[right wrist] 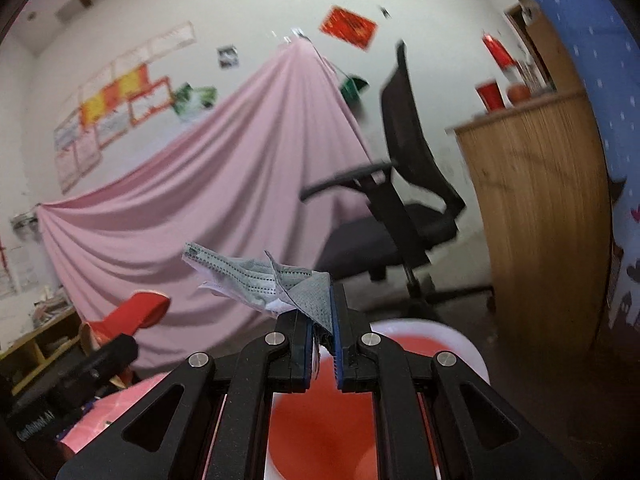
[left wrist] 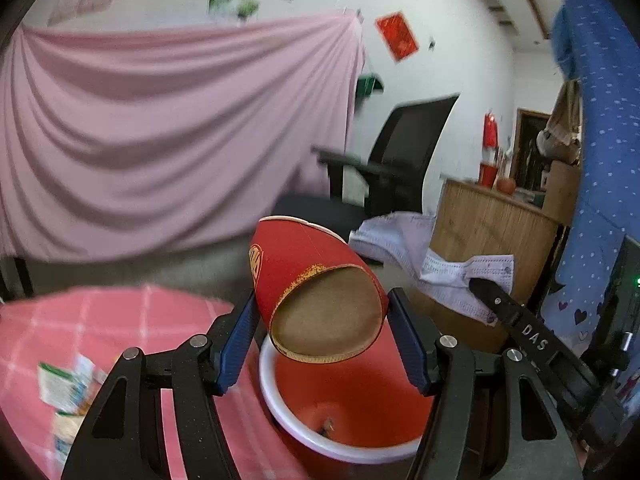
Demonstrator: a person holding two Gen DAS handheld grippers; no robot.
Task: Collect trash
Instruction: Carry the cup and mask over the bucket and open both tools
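Left gripper (left wrist: 324, 340) clamps squashed red paper cup (left wrist: 316, 284) above red white-rimmed plastic bin (left wrist: 340, 412), right gripper (right wrist: 322, 340) pinches crumpled grey face mask (right wrist: 256, 280) at its 12 o'clock; centre both over opening before releasing.

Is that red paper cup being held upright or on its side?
On its side. The left gripper squeezes the red paper cup with its brown base facing the camera, rim pointing away, above the red bin.
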